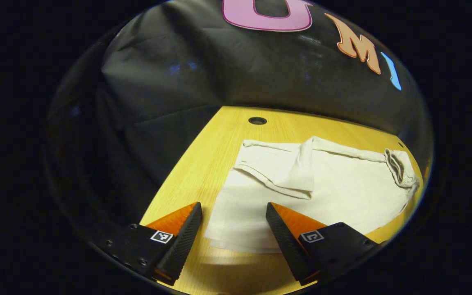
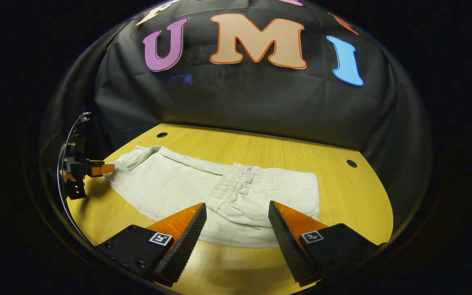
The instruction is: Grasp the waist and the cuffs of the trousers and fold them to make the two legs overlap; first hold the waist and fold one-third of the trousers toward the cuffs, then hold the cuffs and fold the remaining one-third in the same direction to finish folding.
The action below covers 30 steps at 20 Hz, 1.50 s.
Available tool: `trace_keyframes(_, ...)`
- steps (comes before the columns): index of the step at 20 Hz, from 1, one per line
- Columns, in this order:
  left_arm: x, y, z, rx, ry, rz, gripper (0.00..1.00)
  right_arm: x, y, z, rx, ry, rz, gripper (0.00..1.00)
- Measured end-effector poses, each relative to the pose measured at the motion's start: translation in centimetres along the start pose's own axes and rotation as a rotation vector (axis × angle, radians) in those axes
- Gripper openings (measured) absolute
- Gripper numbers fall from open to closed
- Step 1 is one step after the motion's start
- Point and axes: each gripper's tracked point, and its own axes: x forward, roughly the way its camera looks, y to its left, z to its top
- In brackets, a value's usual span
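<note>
We see trousers [image 2: 219,192] mid-frame on wooden table [image 2: 342,196], gathered waist [image 2: 230,184] folded over legs; near hem hidden behind fingers. Left gripper [image 1: 234,217] released above cuff end; right gripper [image 2: 237,217] released above waist.

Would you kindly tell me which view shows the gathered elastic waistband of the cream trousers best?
The right gripper view: the gathered elastic waistband lies centred, just beyond the open right gripper. In the left gripper view it sits bunched at the far right edge, distorted.
</note>
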Motion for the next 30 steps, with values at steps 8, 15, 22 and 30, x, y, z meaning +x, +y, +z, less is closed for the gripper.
trace_keyframes(8,-1.3,0.2,1.4,-0.046,-0.021,-0.046,0.48,-1.0,-1.2,-0.5,-0.007,0.003,-0.003,0.97)
trace_keyframes(15,-1.4,-4.3,2.8,-0.104,-0.048,-0.041,0.0,-3.6,-5.4,0.2,-0.005,-0.031,-0.029,0.97)
trace_keyframes(22,-5.8,-11.3,10.0,-0.045,-0.183,-0.106,0.0,-5.8,-9.3,0.0,0.037,-0.067,-0.024,0.97)
trace_keyframes(30,-9.5,-22.2,15.2,-0.008,-0.271,-0.222,0.0,-8.6,-13.9,-1.5,0.104,-0.091,-0.025,0.97)
